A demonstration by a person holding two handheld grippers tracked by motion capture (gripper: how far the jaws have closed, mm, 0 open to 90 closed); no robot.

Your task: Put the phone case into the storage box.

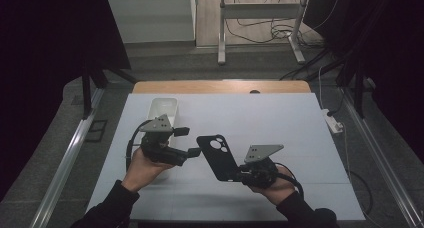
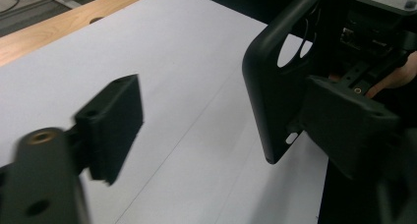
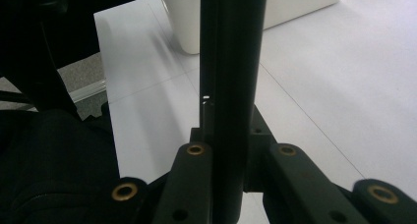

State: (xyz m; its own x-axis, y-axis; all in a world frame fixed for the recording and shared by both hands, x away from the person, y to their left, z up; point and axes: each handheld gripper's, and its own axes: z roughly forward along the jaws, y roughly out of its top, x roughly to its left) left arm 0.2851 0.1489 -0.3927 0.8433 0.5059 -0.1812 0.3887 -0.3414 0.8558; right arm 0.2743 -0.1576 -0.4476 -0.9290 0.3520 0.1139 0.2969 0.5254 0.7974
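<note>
Black phone case (image 1: 218, 156) before white bin (image 1: 163, 111), contents unseen.

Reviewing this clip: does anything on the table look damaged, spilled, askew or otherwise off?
Nothing stands out. The right gripper clamps the black plastic phone case by its lower end, held tilted above the white table mat. The left gripper is open beside it. The white rectangular plastic bin stands upright.

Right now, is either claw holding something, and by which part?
The right claw grips the black phone case at its bottom end. The left claw is open, holding nothing.
</note>
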